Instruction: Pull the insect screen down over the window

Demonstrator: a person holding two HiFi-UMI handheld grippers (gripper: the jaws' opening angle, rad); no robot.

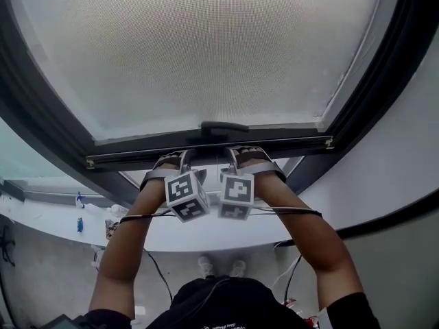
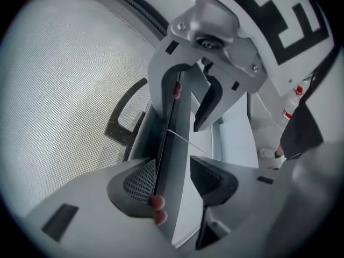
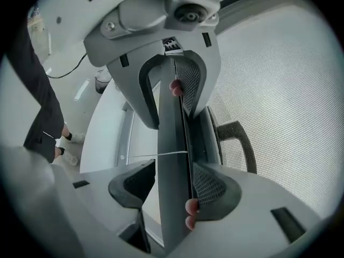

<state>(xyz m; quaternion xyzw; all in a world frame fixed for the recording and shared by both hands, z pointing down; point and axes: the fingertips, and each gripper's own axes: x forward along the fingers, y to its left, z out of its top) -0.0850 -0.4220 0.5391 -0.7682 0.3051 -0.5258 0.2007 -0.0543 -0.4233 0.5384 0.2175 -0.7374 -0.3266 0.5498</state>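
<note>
Mid-pull, to judge by the layout: pale grey, fine-woven mesh insect screen (image 1: 206, 46) already covering most of the opening, with its dark grey, flat-sided metal bottom bar (image 1: 206, 144) short of the smooth white window sill (image 1: 206, 235) below the bar and a strip of open window left between.

Clamped on that bar from beneath with the left gripper (image 2: 174, 180), jaws fairly wide yet filled by the bar's thickness, grid-textured pad flat against its dark face. Clamped the same way with the right gripper (image 3: 172, 190), pads pressed to both sides of the bar. Between the two, on the bar's far side, a black, rigid loop handle (image 1: 223, 126), not used for the grasp.

Next, most likely: hold both grips firm and draw straight down, evenly at each side, so as not to tilt the bar and jam it in the dark window frame (image 1: 41, 122) at the bar's ends; go on until seated at the sill.

Hard, smooth and narrow, that bar, so probably slippery under a pinch and dependent on the textured pads for friction. Soft, thin and see-through above the bar, the mesh; easily dented or torn, so best left untouched.
</note>
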